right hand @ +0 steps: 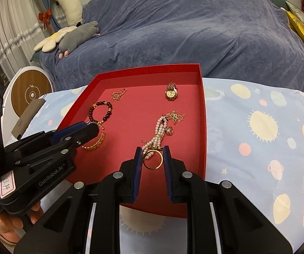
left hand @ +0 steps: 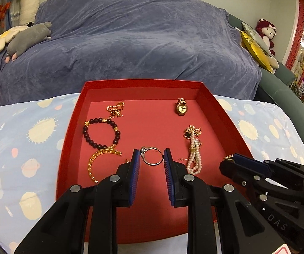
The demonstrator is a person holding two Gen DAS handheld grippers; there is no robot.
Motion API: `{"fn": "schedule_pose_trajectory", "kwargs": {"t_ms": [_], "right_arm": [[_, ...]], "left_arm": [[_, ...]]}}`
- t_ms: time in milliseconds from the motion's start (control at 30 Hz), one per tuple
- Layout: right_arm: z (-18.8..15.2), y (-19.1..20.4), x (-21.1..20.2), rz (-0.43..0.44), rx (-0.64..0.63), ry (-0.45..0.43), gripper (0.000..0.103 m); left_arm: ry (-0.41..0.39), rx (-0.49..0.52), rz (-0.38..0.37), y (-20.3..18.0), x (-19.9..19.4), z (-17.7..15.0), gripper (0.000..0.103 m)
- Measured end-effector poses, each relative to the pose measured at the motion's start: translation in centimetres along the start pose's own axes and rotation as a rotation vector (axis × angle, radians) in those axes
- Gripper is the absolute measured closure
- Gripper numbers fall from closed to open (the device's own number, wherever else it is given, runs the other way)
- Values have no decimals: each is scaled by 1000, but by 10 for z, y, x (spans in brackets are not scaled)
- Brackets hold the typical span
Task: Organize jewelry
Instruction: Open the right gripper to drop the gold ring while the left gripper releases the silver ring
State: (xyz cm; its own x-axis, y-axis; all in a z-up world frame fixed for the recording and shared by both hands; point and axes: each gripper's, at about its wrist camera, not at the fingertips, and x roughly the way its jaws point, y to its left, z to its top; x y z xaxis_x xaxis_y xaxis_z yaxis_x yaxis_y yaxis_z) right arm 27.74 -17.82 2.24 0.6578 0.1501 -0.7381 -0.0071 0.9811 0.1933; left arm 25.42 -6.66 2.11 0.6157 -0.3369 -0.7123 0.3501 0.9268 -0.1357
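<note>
A red tray (left hand: 71, 127) (right hand: 202, 127) lies on a patterned cloth. My left gripper (left hand: 151, 159) is shut on a silver ring (left hand: 152, 158) held above the tray floor. My right gripper (right hand: 152, 158) is shut on a gold ring (right hand: 153, 159), also seen at the right of the left wrist view (left hand: 229, 157). In the tray lie a gold watch (left hand: 181, 106) (right hand: 171, 94), a dark bead bracelet (left hand: 101, 132) (right hand: 101, 112), a gold chain (left hand: 116, 109) (right hand: 119, 94), a gold bangle (left hand: 101, 163) (right hand: 95, 144) and a pearl bracelet with a gold necklace (left hand: 194, 148) (right hand: 162, 129).
A sofa under a blue cover (left hand: 130, 42) stands behind the table, with plush toys (left hand: 25, 40) at its left and cushions (left hand: 255, 48) at its right. A round white and wood device (right hand: 29, 91) stands at the left.
</note>
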Motion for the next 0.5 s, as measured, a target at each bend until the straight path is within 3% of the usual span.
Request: {"fn": "schedule_pose_trajectory", "kwargs": {"t_ms": [500], "right_arm": [[27,10,36,19,-25,1,84]], "left_arm": [[59,16,-14,13,34,9,82]]}}
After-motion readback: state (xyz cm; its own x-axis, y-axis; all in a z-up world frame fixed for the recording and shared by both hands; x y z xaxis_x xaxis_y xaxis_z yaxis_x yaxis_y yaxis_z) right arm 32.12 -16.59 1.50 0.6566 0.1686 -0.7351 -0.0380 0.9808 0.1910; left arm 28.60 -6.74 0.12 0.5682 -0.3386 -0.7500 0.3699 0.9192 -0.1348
